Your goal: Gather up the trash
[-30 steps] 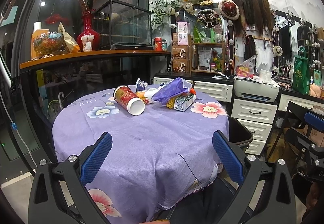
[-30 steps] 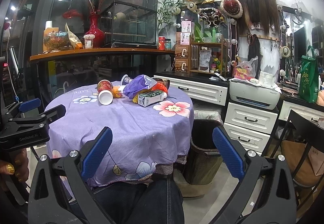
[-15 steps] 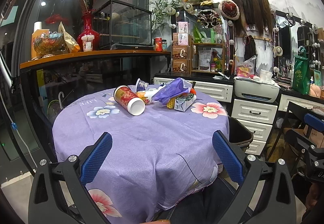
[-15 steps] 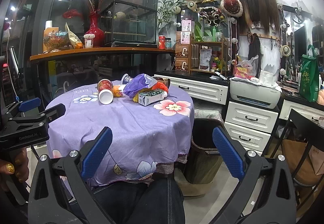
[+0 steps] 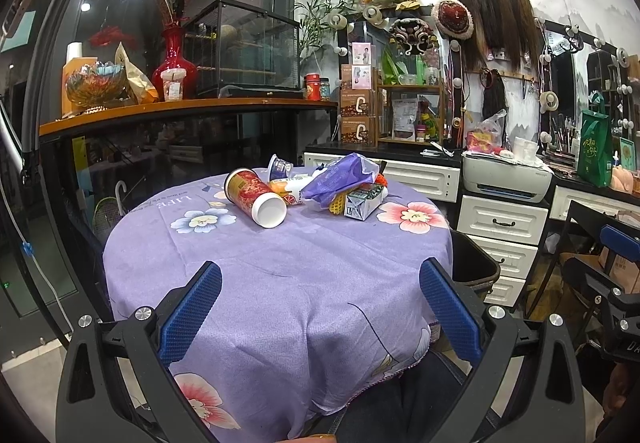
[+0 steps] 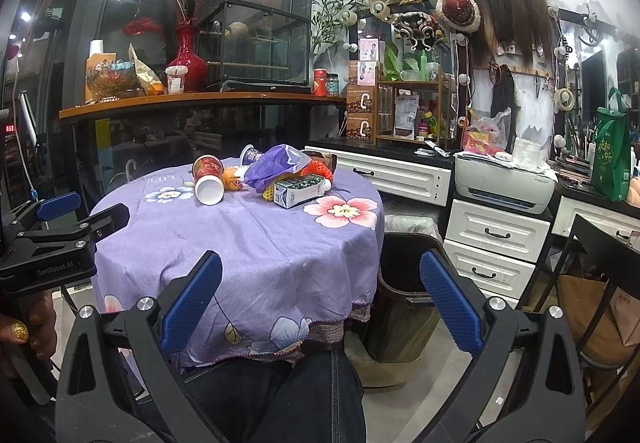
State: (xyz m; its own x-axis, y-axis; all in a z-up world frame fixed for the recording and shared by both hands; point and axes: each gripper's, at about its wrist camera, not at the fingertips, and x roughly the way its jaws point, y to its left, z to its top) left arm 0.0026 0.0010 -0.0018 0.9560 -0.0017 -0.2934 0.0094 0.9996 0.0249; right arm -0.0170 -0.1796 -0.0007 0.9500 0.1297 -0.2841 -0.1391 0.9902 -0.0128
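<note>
A heap of trash lies at the far side of a round table under a purple flowered cloth [image 5: 280, 275]: a tipped red paper cup [image 5: 256, 193], a purple plastic bag [image 5: 340, 179], a green-and-white carton [image 5: 364, 201] and a small yogurt cup [image 5: 280, 167]. The cup [image 6: 208, 181], bag [image 6: 276, 163] and carton [image 6: 300, 193] also show in the right wrist view. A dark trash bin [image 6: 404, 283] stands on the floor right of the table. My left gripper [image 5: 320, 307] is open and empty above the near table edge. My right gripper [image 6: 320, 299] is open and empty, back from the table.
White drawers [image 6: 496, 235] with a printer [image 6: 504, 183] stand at the right. A black chair [image 6: 596, 267] is at the far right. A dark counter with a red vase [image 5: 174, 59] runs behind the table. The left gripper [image 6: 56, 243] shows at the left of the right wrist view.
</note>
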